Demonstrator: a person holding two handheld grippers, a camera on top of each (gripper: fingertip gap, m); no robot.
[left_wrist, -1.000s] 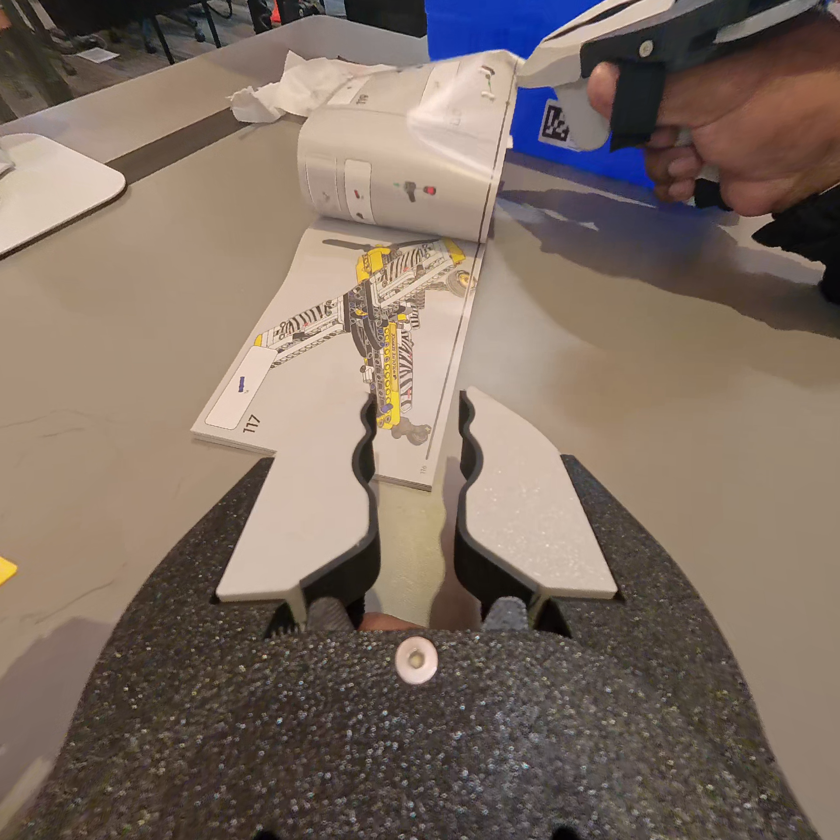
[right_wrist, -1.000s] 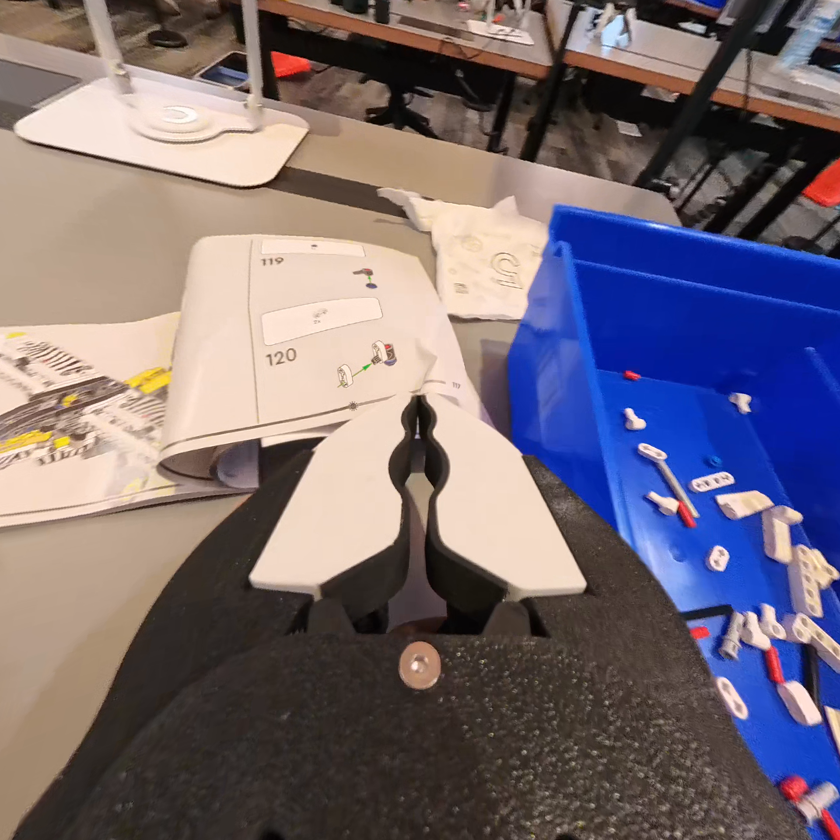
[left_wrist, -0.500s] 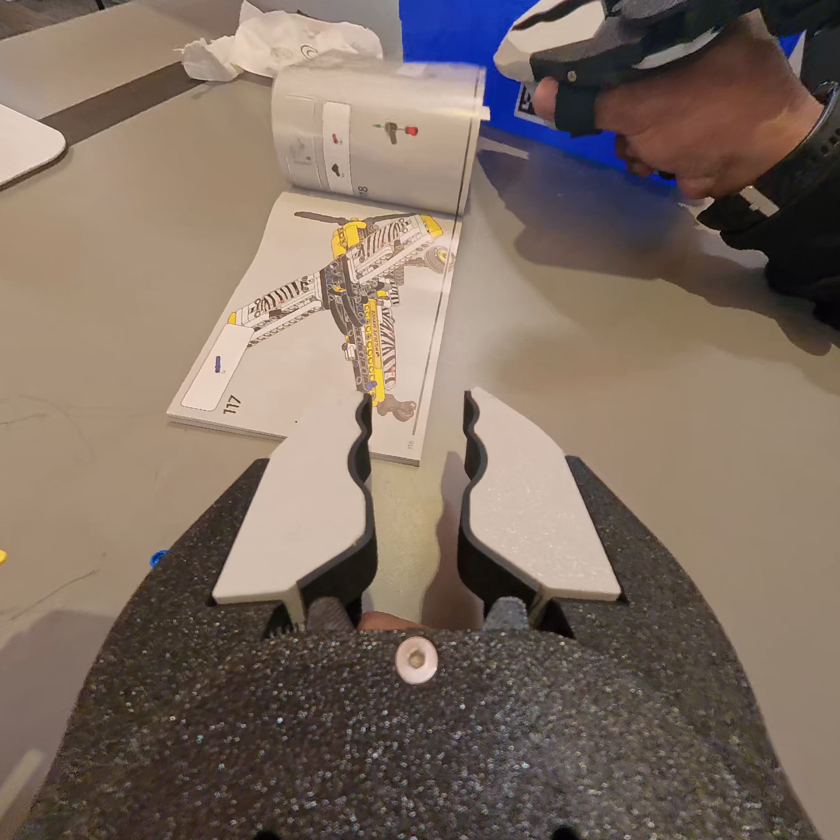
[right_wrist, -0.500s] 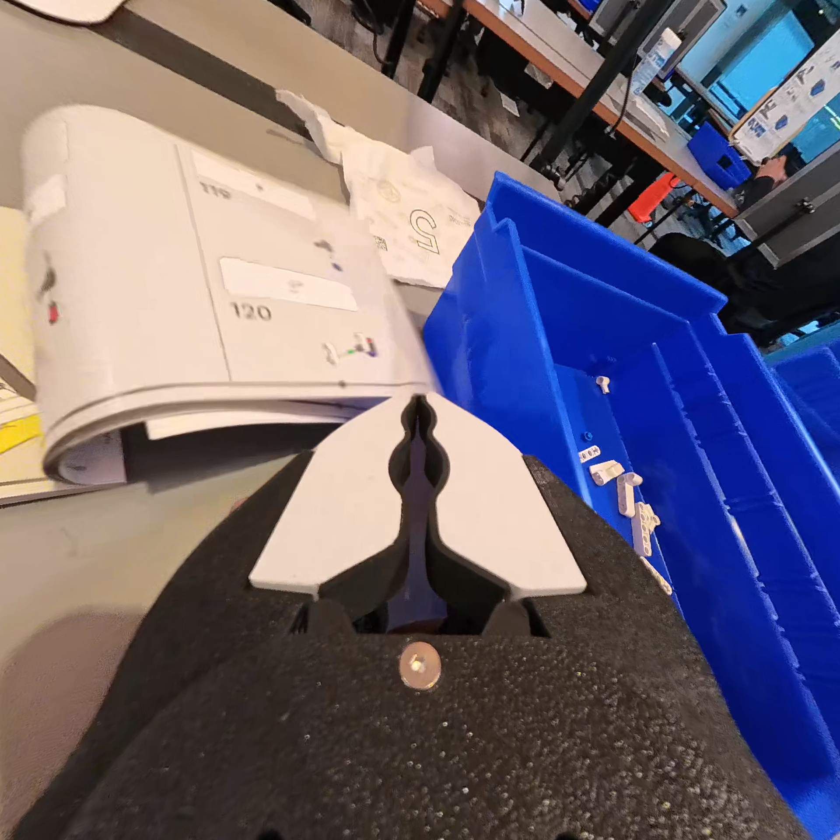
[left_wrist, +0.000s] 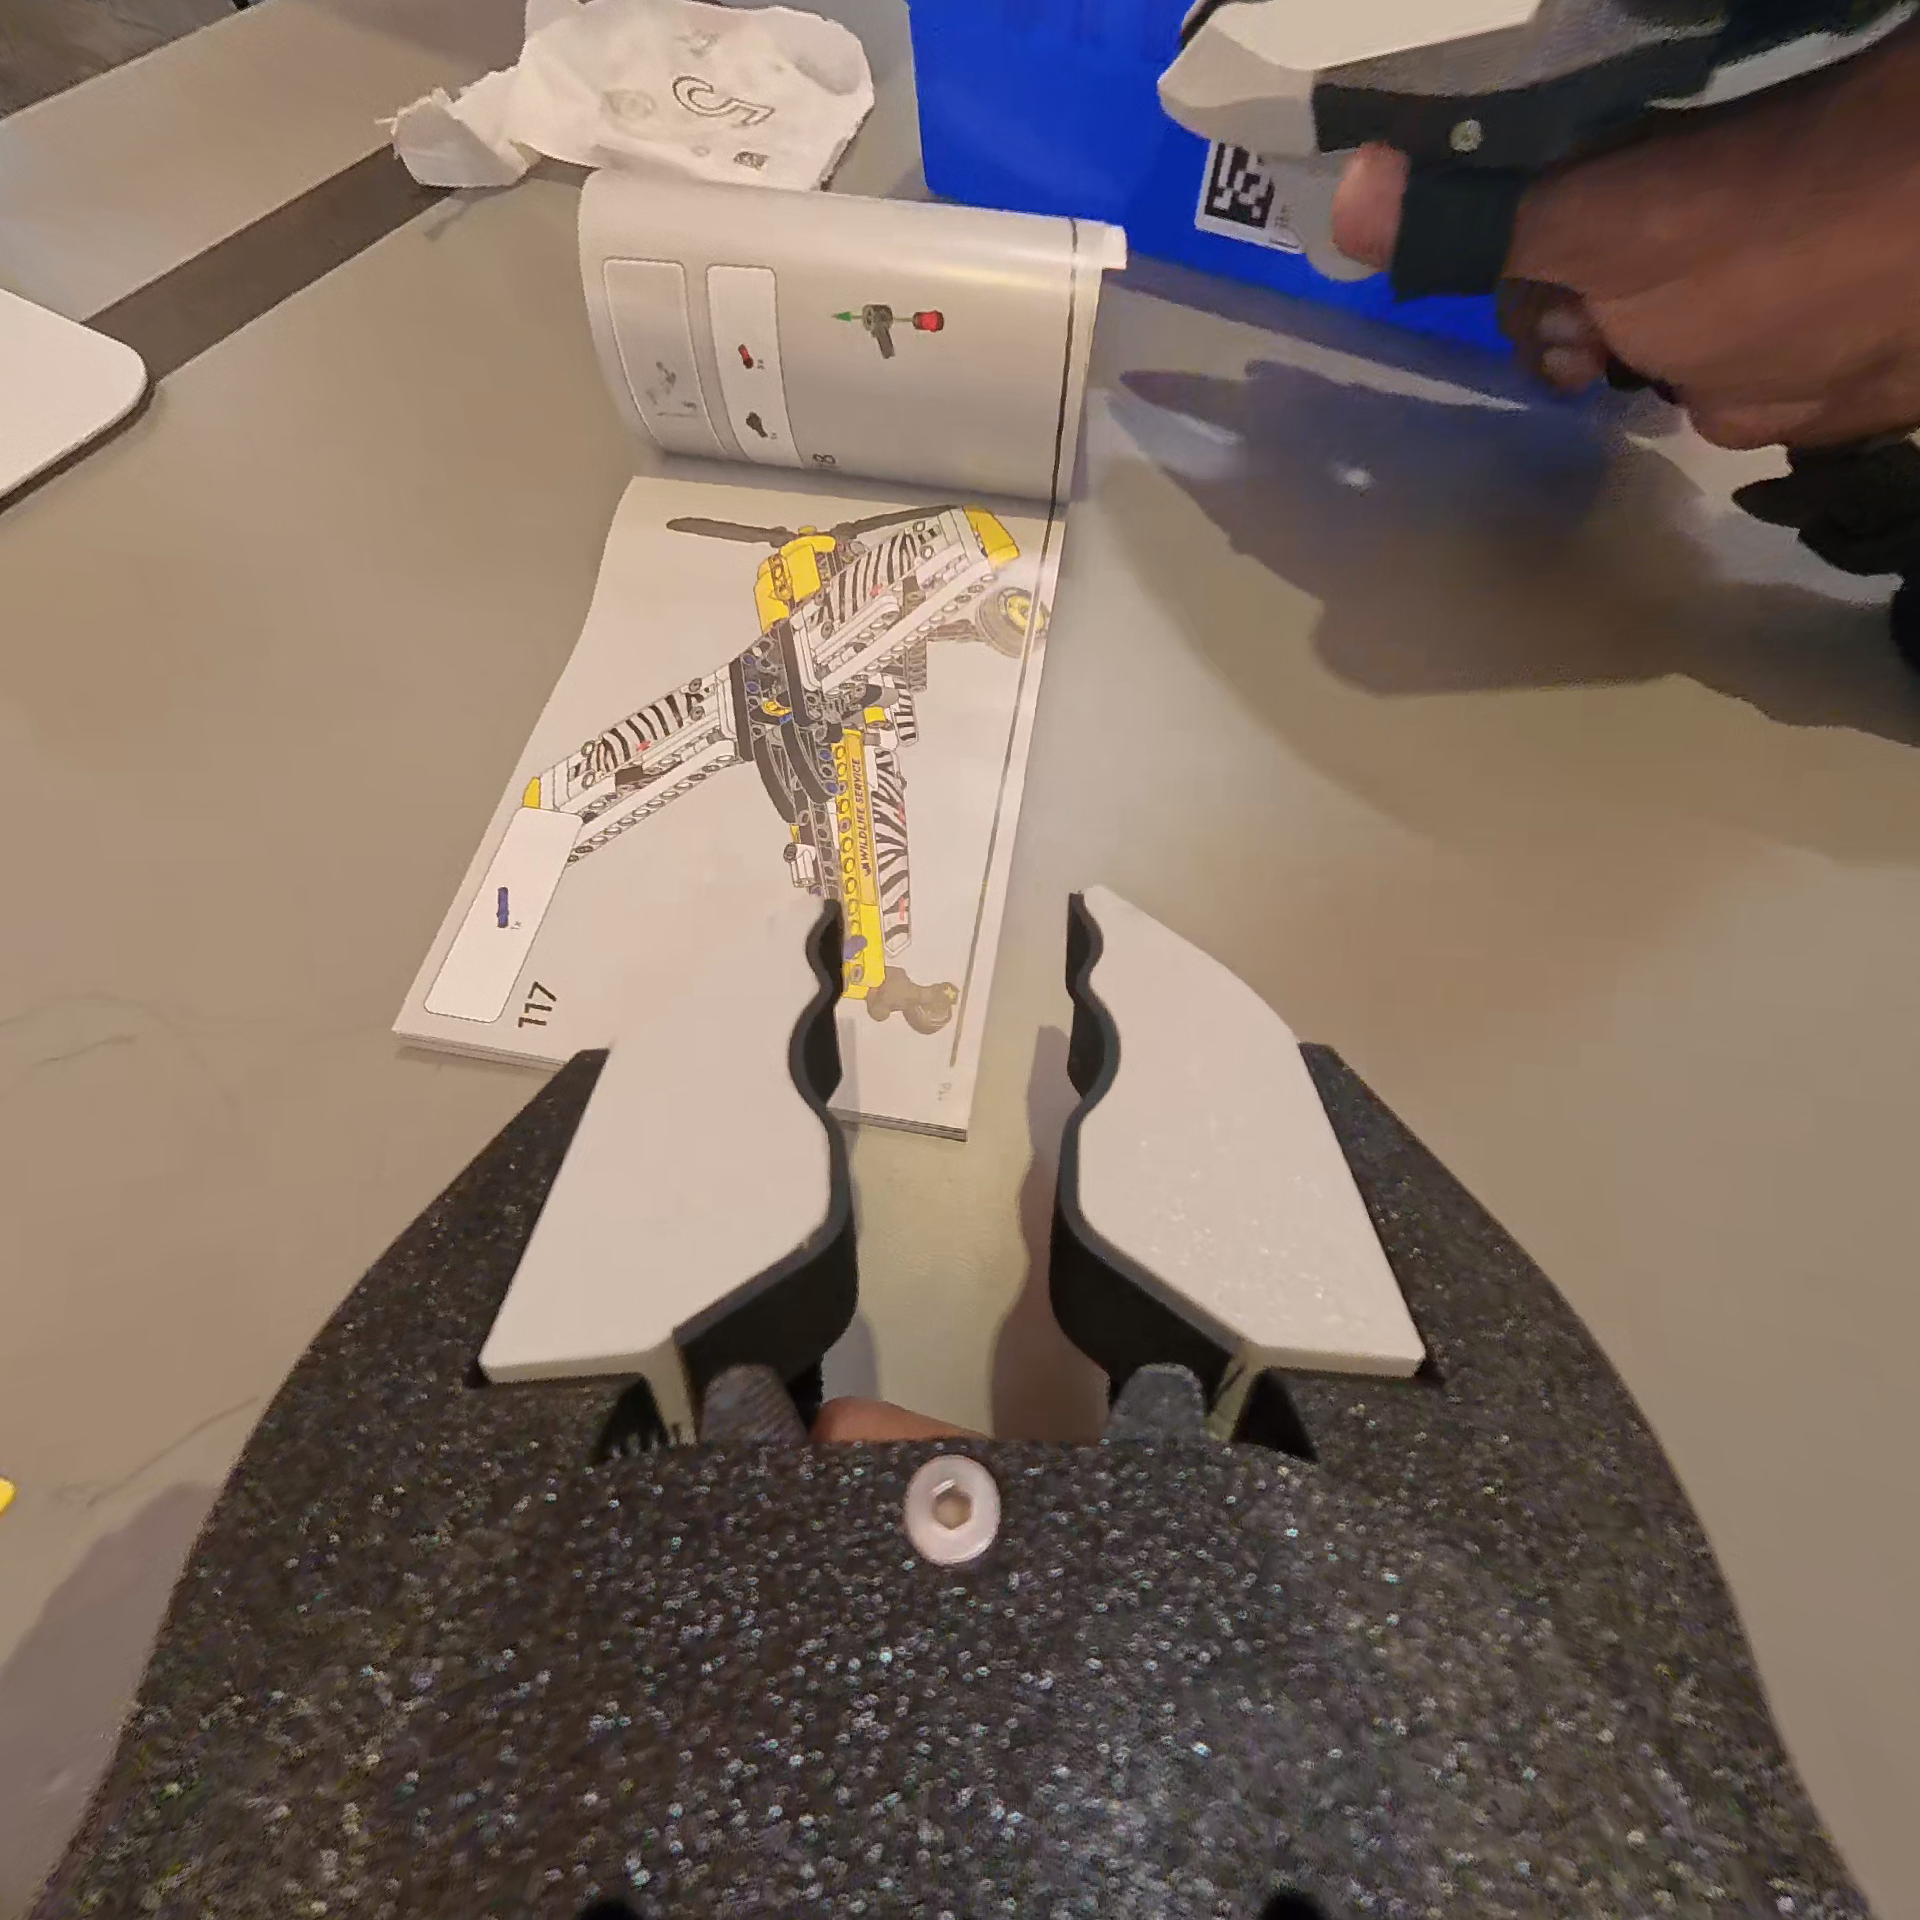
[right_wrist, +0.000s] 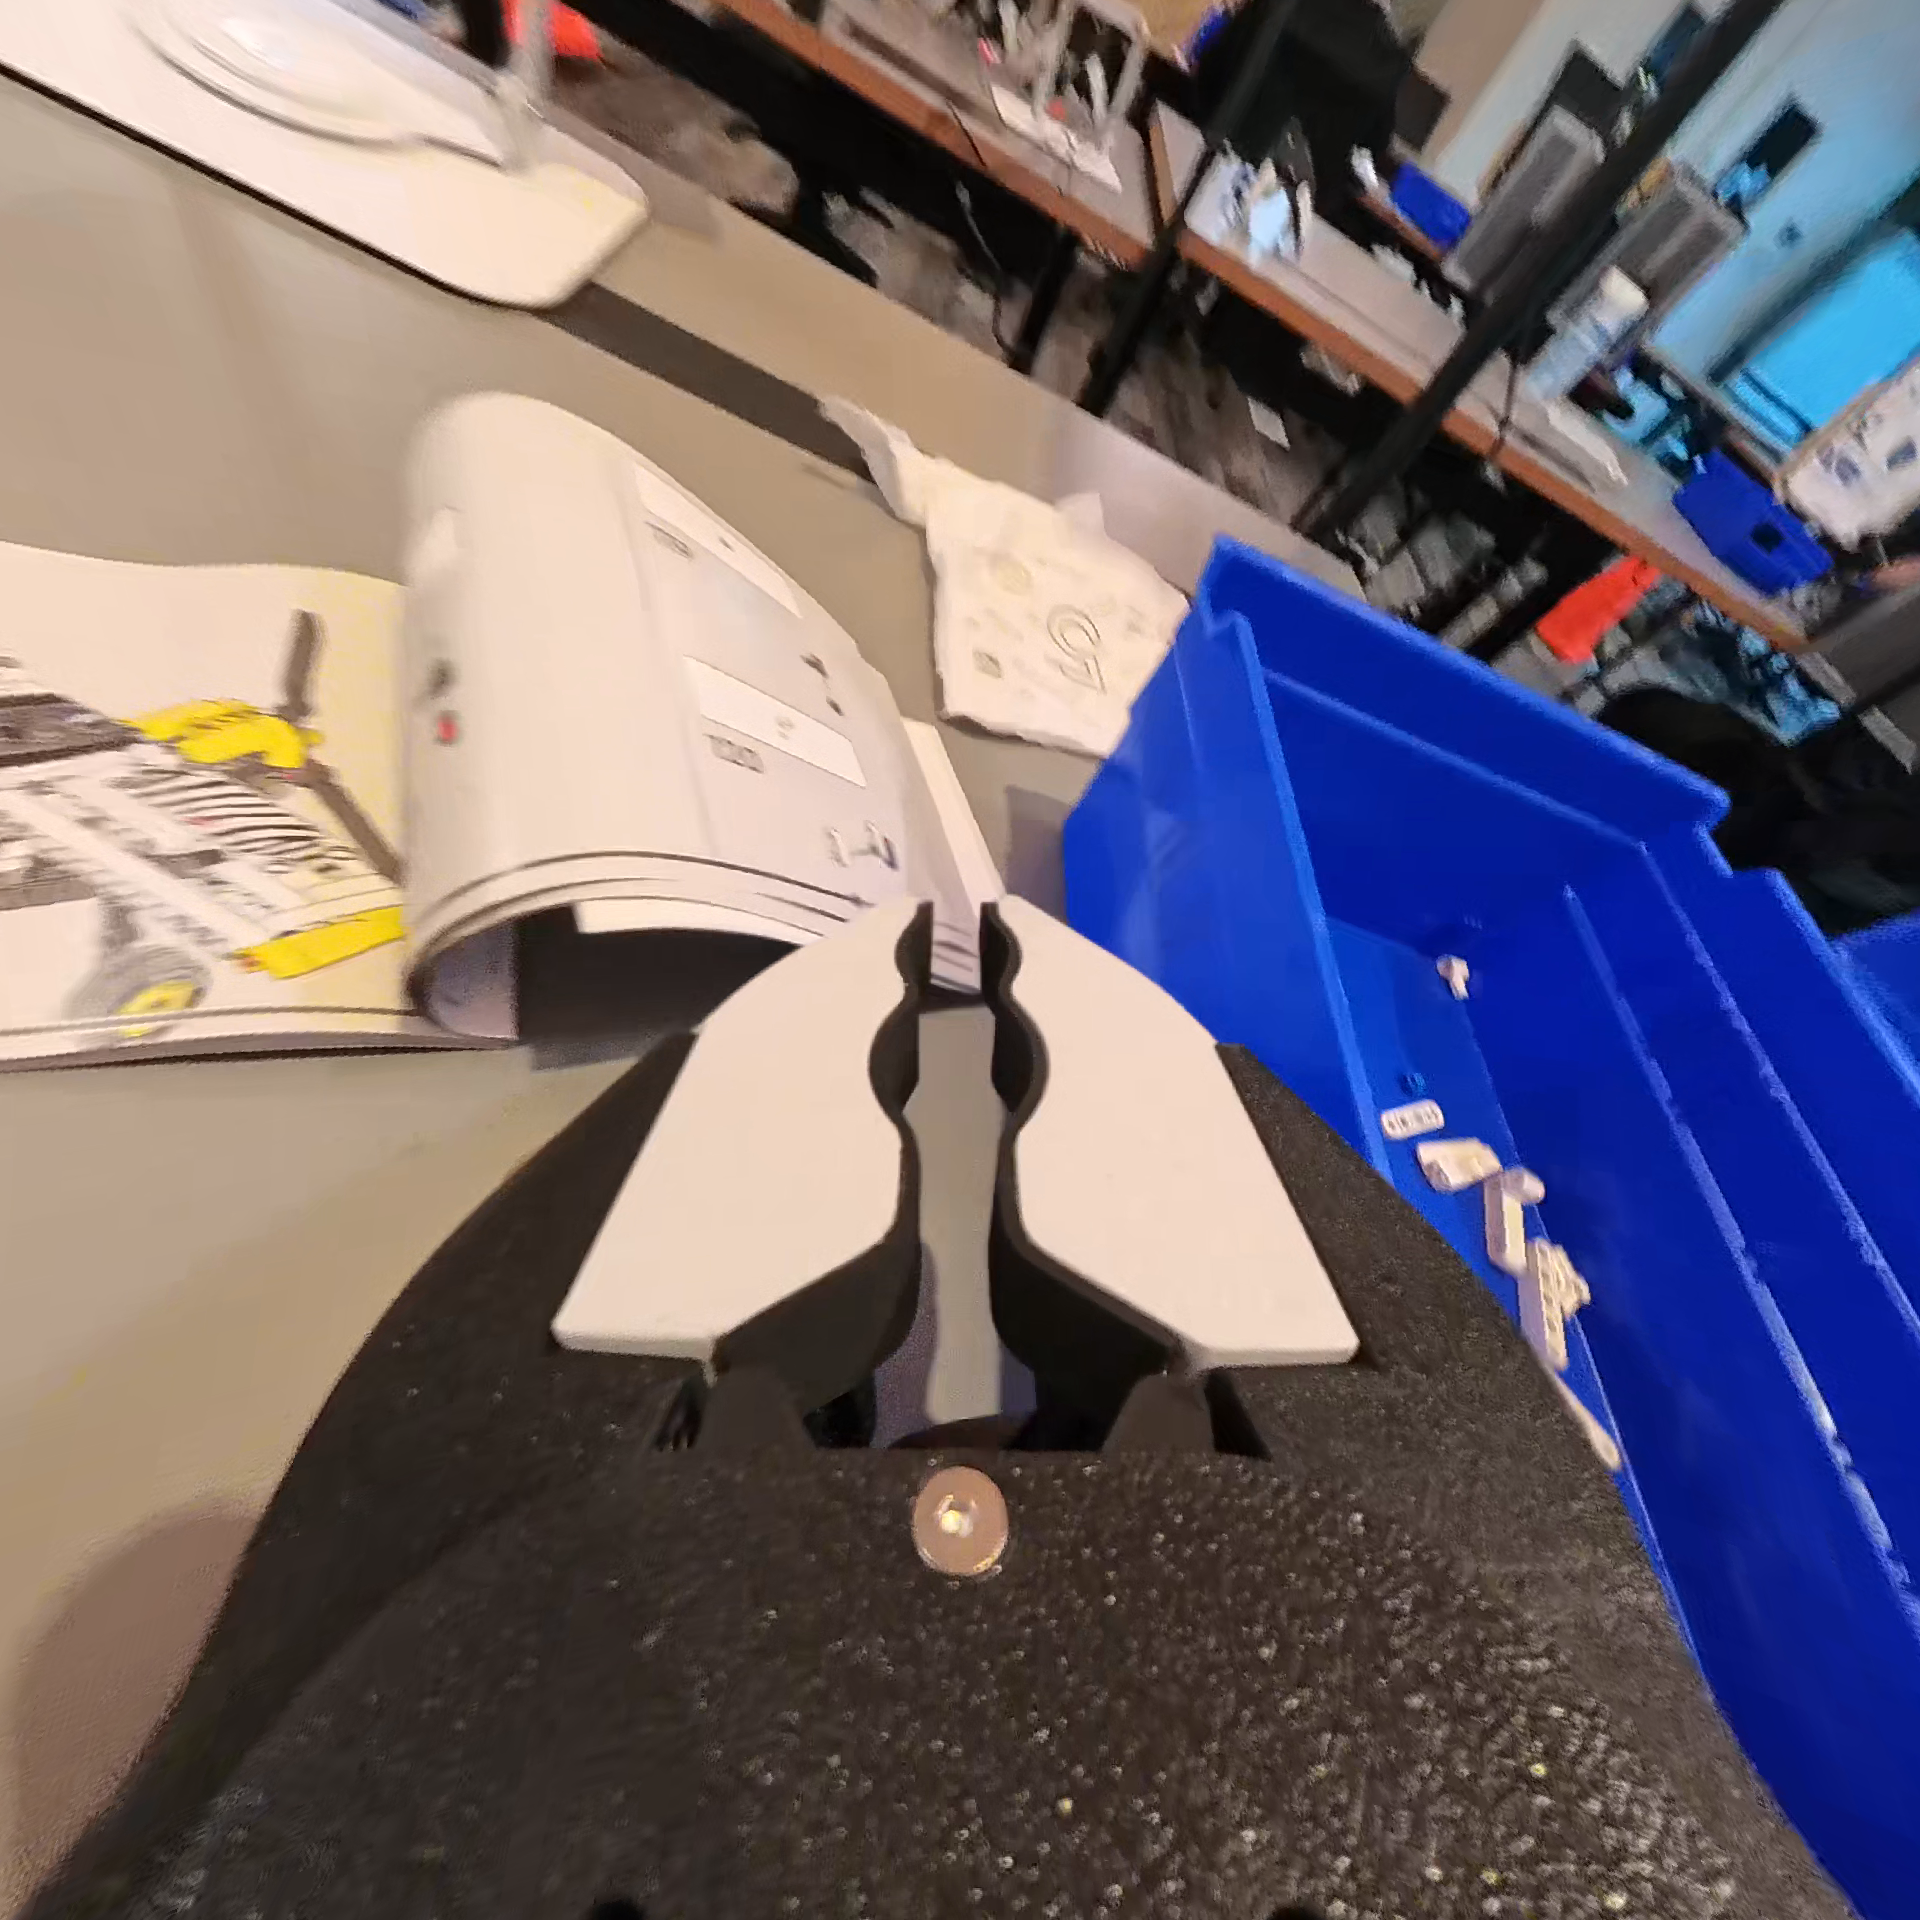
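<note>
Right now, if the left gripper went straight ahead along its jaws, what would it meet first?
Likely the open instruction booklet: the left gripper, jaws apart and empty, points over its flat page, then toward the curled-over pages. Its height above the page is unclear.

Left tongs (left_wrist: 948, 914): pale grey wavy-edged fingers (left_wrist: 1195, 1122), black pads, speckled black body, one silver screw (left_wrist: 951, 1509). Right tongs (right_wrist: 954, 920) match; dark sleeve (left_wrist: 1849, 509).

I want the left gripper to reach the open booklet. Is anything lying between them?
Nothing visible: the left gripper hangs open over the booklet's near corner, with only bare table beside it.
</note>
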